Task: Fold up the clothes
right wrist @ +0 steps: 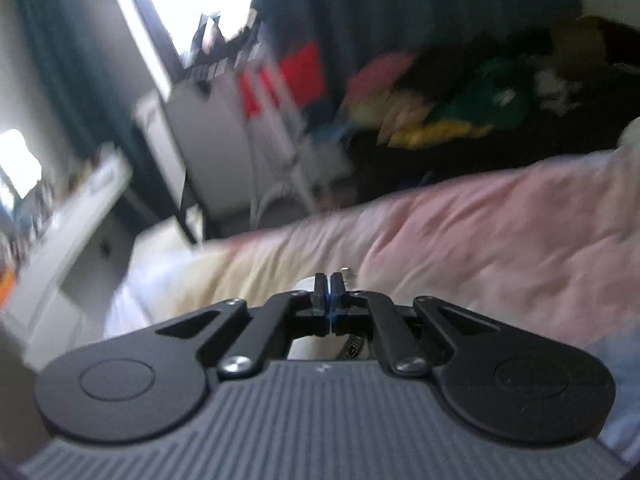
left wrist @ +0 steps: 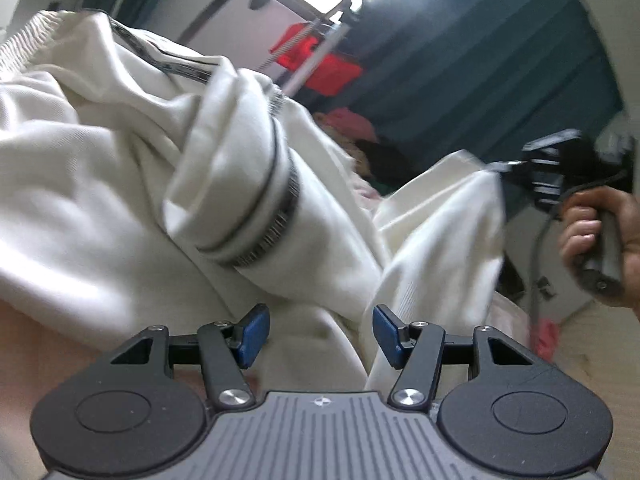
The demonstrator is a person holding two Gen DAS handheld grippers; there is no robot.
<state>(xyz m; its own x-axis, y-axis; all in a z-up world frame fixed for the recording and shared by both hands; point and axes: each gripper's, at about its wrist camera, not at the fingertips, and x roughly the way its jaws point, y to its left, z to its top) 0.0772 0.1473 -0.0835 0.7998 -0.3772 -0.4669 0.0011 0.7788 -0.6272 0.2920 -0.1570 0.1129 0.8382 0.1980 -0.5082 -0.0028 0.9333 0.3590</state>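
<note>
A white garment (left wrist: 120, 152) with a black-ribbed cuff (left wrist: 276, 216) fills the left wrist view in loose folds. My left gripper (left wrist: 320, 334) stands open just in front of it, its blue pads (left wrist: 256, 334) apart and cloth lying beyond them. At the right, a hand (left wrist: 592, 240) holds my right gripper (left wrist: 516, 168), which pinches a raised corner of the garment. In the right wrist view the right gripper (right wrist: 330, 296) is shut, with white cloth (right wrist: 306, 346) and a black band showing under its fingers.
A pink bed cover (right wrist: 500, 232) lies under the work. A pile of coloured clothes (right wrist: 460, 112) sits at the back of the bed. A rack with red items (left wrist: 316, 64) stands before dark curtains (left wrist: 480, 60). White furniture (right wrist: 80, 220) is at the left.
</note>
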